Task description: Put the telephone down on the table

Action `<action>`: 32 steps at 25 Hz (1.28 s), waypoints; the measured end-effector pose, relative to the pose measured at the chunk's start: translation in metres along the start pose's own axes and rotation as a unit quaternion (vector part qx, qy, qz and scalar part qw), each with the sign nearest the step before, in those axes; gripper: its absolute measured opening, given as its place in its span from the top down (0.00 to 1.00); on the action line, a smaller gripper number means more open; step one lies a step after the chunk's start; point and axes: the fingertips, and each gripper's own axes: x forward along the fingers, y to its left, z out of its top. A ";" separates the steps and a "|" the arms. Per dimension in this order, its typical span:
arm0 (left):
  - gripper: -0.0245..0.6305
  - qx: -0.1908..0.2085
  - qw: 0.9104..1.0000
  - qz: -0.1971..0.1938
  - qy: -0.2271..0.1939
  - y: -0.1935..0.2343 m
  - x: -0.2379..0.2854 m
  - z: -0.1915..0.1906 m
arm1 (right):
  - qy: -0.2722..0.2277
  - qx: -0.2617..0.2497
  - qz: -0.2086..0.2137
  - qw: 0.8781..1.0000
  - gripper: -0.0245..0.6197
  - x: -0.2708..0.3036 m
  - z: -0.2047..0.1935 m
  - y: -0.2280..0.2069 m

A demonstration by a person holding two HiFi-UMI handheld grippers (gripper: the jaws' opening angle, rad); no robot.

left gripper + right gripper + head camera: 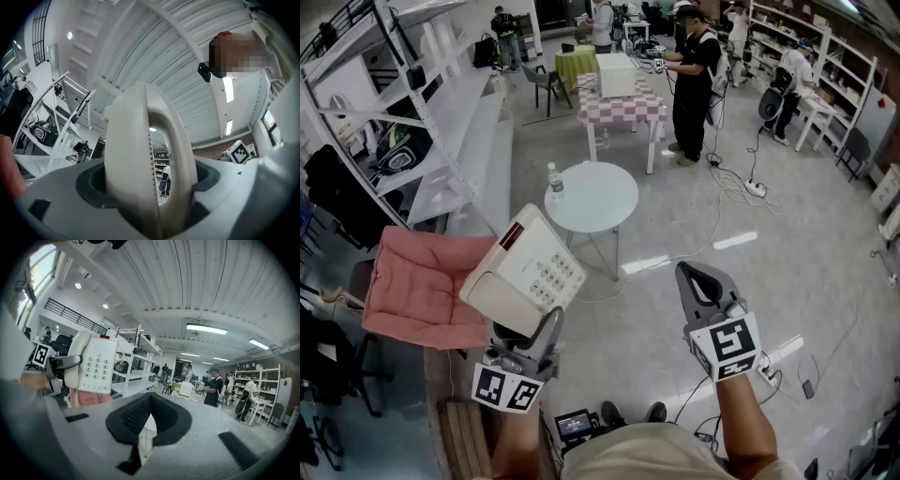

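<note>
A cream telephone point(525, 272) with a keypad and a red display strip is held up in the air, tilted, above the floor. My left gripper point(536, 330) is shut on its near edge. In the left gripper view the telephone point(140, 154) stands edge-on between the jaws and fills the middle of the picture. The right gripper view shows the telephone point(91, 362) at the left, keypad facing, with the left gripper point(51, 364) clamped on its handset side. My right gripper point(701, 279) hovers to the right, shut and empty, roughly level. The round white table point(609, 202) stands ahead, below both grippers.
A water bottle point(554, 181) stands on the round table's left edge. A pink cushioned chair point(417, 281) is at the left, beside white shelving point(412, 122). A checkered table point(623, 103) and several people are farther back. Cables lie on the floor at the right.
</note>
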 end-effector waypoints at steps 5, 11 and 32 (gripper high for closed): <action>0.32 -0.001 1.000 -0.003 0.003 0.002 -0.001 -0.001 | 0.004 0.002 0.000 1.000 0.97 0.002 -0.001 0.003; 0.32 -0.001 1.000 -0.006 0.004 0.005 0.000 -0.003 | 0.001 0.003 -0.001 1.000 0.97 0.005 -0.001 0.007; 0.32 -0.001 1.000 -0.029 0.011 0.047 0.019 -0.018 | -0.029 0.021 -0.005 0.999 0.95 0.051 0.012 0.041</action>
